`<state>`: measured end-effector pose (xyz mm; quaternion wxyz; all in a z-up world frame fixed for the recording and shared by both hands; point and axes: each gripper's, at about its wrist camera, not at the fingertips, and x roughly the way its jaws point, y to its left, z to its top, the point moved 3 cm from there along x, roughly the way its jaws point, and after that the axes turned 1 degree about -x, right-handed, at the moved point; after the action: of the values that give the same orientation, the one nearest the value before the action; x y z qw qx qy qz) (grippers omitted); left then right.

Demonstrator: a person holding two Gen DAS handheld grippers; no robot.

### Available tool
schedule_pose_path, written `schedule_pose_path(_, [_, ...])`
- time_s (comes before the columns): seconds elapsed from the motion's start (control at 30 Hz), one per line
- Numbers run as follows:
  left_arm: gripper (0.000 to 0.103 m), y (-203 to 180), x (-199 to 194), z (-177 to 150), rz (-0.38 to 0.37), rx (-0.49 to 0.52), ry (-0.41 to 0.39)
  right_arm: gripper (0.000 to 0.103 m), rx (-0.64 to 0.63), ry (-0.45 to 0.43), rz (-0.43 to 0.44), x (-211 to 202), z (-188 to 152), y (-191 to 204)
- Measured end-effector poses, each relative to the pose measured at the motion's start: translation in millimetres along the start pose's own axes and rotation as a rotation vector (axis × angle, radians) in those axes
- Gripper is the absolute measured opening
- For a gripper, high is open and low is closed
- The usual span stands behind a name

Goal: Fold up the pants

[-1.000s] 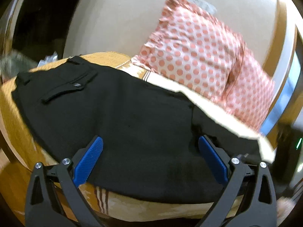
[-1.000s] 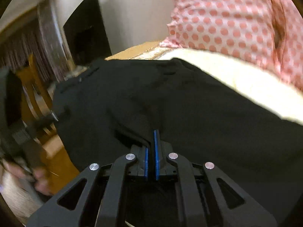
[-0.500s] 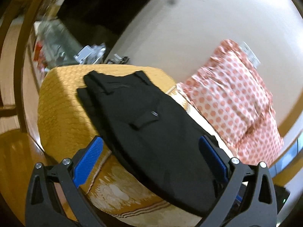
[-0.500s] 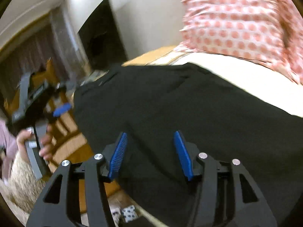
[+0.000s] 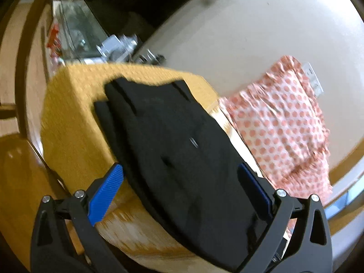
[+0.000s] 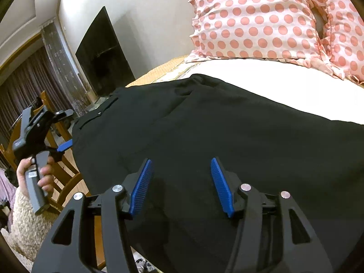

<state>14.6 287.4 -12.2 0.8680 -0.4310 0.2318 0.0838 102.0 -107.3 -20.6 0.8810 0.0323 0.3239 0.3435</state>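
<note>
Your right gripper [image 6: 179, 186], jaws just sprung apart and empty, hovers nearest the black pants [image 6: 204, 136] lying lengthwise along the bed's [image 5: 75, 122] near edge, while your left gripper [image 5: 182, 191] gapes wide, off the waistband end.

between the ribbed blue fingers [image 6: 141, 186] lie matt black cloth pants [image 6: 204, 125]. beyond them, a dotted cotton-like pillow [image 6: 261, 18]; left, a glossy wooden chair [image 6: 66, 177].

Black gripper frames [image 6: 179, 177], silver screws, ribbed blue pads [image 6: 141, 190] (both alike); fuzzy cream sleeve [image 6: 25, 223].
</note>
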Motion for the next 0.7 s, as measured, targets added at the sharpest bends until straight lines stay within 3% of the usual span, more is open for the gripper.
schedule_pose_path(0.13, [0.099, -20, 3, -22, -0.052, 0.031, 0.075, 0.057, 0.009, -0.002, 0.003, 0, 0, -2])
schedule_pose_path(0.23, [0.099, -27, 6, -29, -0.131, 0.001, 0.117, 0.057, 0.008, -0.003, 0.003, -1, -1, -2])
schedule_pose_path(0.5, [0.089, -5, 15, 5, -0.042, -0.080, 0.032, 0.057, 0.010, -0.031, -0.025, -11, -3, -9])
schedule_pose_path(0.6, [0.088, 5, 17, 17, -0.046, -0.125, 0.010, 0.057, 0.012, -0.034, -0.038, -14, -6, -14])
schedule_pose_path(0.7, [0.079, 3, 21, 19, -0.006, -0.103, -0.010, 0.060, -0.010, -0.011, -0.042, -12, -10, -14])
